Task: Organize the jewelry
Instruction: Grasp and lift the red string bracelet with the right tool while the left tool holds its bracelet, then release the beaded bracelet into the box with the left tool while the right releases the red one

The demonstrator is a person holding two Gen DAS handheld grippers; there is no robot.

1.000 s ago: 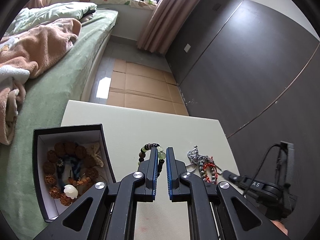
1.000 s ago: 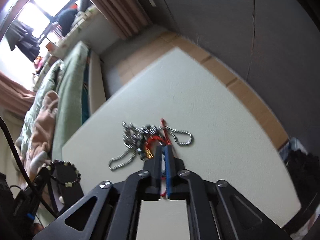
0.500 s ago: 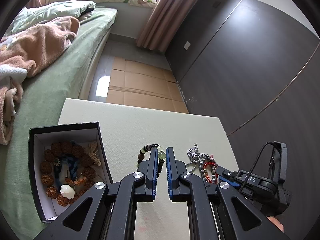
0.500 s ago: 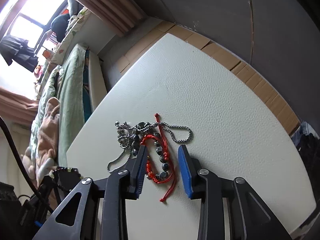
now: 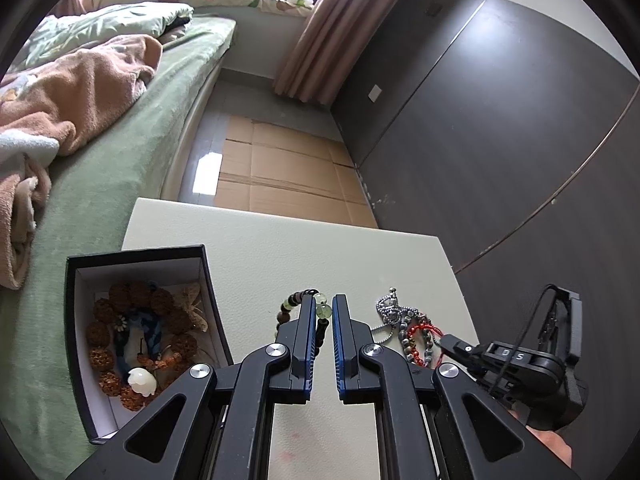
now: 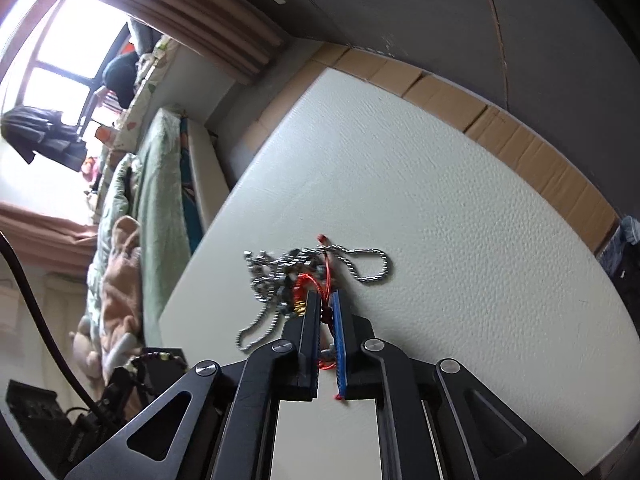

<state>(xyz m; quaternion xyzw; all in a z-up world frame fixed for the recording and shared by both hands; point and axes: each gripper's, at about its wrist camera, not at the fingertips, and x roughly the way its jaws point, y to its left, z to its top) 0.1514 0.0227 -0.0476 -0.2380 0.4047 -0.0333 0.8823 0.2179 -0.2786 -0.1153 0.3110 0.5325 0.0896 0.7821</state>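
Note:
My left gripper (image 5: pixel 322 307) is shut on a dark bead bracelet (image 5: pixel 289 307) with pale green beads, held just above the cream table (image 5: pixel 280 248). To its right lies a tangle of a silver ball chain (image 5: pixel 390 308) and a red cord bracelet (image 5: pixel 420 330). In the right wrist view my right gripper (image 6: pixel 326 297) has its jaws closing on the red cord bracelet (image 6: pixel 326 270), which runs between the pads. The silver chain (image 6: pixel 370 266) loops just beyond the tips. An open black box (image 5: pixel 76 320) at the left holds a brown seed-bead bracelet (image 5: pixel 100 334).
The box also holds a white carved piece (image 5: pixel 140 380). A green bed (image 5: pixel 100 184) with blankets runs along the table's left side. Flattened cardboard (image 5: pixel 280 168) covers the floor beyond the far edge. A dark panelled wall (image 5: pixel 500 140) stands to the right.
The right gripper opened wide around the red cord bracelet half a second ago and has now closed on it again, rolling slightly. The left gripper kept still with its bead bracelet.

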